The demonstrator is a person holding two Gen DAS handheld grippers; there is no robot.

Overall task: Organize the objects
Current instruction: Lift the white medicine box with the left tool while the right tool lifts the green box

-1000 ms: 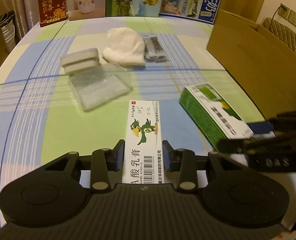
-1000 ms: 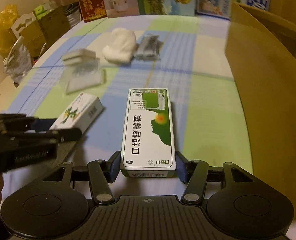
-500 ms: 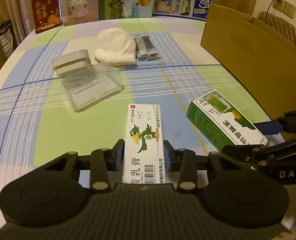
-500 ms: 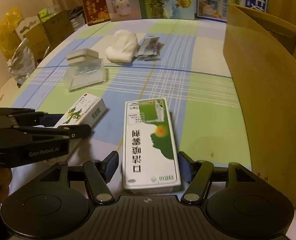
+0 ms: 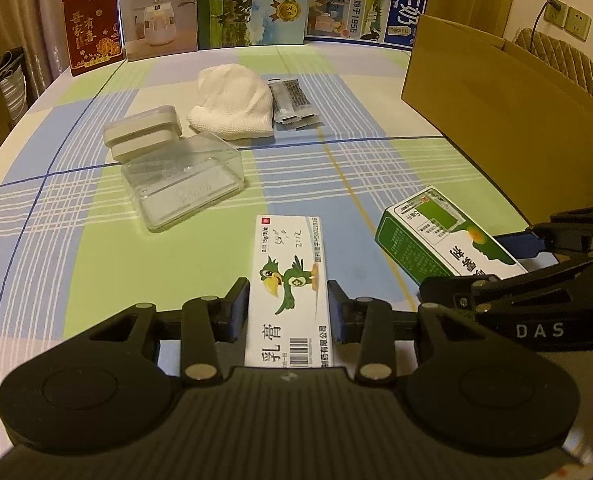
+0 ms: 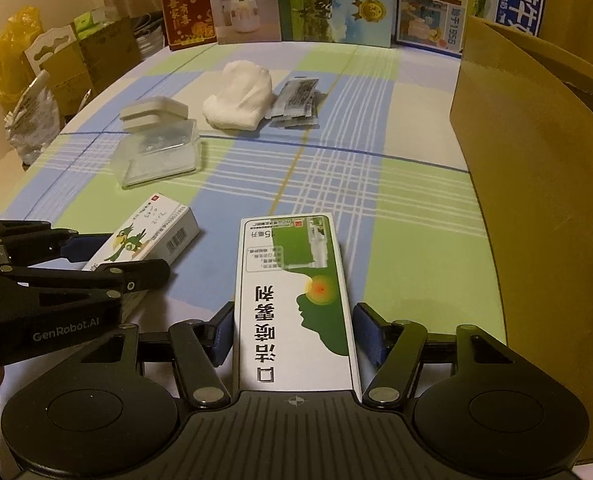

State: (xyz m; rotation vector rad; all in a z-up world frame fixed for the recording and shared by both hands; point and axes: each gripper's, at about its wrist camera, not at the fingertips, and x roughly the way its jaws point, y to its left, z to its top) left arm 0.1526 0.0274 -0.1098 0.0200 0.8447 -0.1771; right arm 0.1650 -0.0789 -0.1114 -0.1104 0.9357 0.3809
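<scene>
Left gripper (image 5: 288, 312) clasped white parrot-printed carton (image 5: 286, 280) | right gripper (image 6: 292, 332) clasped green-and-white spray carton (image 6: 294, 296), both above checked tablecloth (image 5: 96, 248) | risk: cartons might collide, grippers being close.

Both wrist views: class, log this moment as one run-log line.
left claw: shut on parrot box | right claw: shut on green spray box | cardboard box: right
</scene>
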